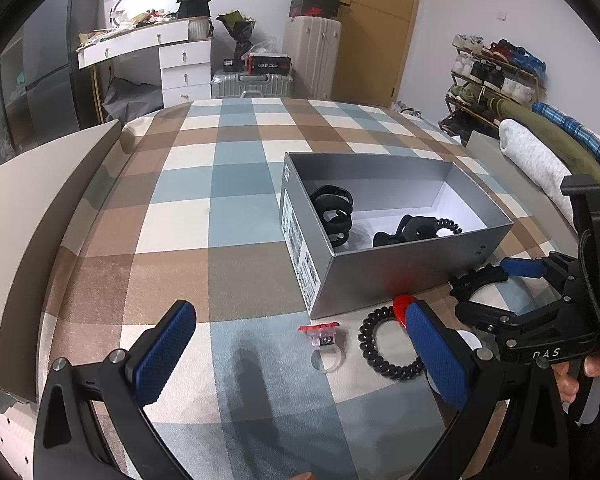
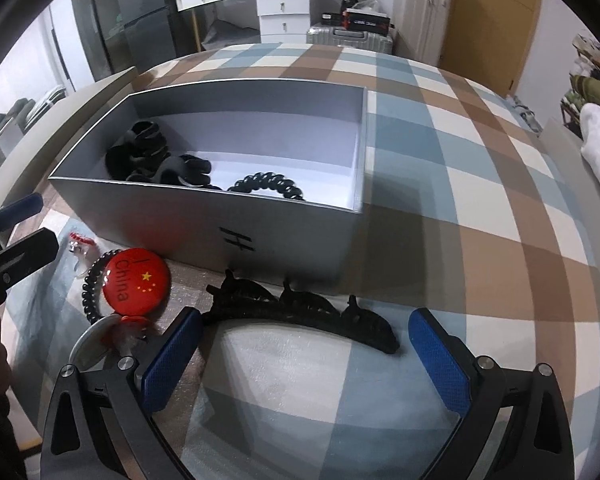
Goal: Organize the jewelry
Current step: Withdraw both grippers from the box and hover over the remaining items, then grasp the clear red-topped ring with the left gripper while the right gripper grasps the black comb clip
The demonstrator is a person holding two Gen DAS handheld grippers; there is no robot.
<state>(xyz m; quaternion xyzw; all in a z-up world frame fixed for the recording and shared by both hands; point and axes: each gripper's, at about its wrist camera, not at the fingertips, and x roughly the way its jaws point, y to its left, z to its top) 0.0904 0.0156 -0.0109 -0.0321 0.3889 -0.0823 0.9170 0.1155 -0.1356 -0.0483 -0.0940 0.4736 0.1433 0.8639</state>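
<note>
- The grey box (image 2: 284, 236) sits on the checked bedspread (image 2: 480, 208), open at the top; stiff card, light, and it could slide if knocked. It already holds black hair clips (image 2: 160, 160) at its 9 o'clock end and a coiled black hair tie (image 2: 268, 186) against the near wall.
- The long black comb clip (image 2: 300, 312) lies outside, touching or almost touching the box's near wall, directly ahead of the right gripper (image 2: 304, 356). It looks like hard, thin plastic: light, rigid, with teeth that could snag or snap. I judge the plain curved spine at mid-length the safest hold, not the tips.
- The right gripper is spread wide and empty, its blue pads (image 2: 172, 360) on either side of the clip's near edge, the left one just beside its end.
- The left gripper (image 1: 300, 360) is also wide apart and holds nothing.
- The red round badge (image 2: 136, 286) lies at 10 o'clock from the right gripper, overlapping a second coiled hair tie (image 1: 388, 344). Its glossy, domed face looks slippery; pinching across the rim seems best.
- That hair tie is soft and springy, so any hold on it should do.
- The clear ring with a red top (image 1: 322, 334) lies at 12 o'clock between the left gripper's fingers. Small, smooth and light, it probably needs a careful pinch across its chunky top.
</note>
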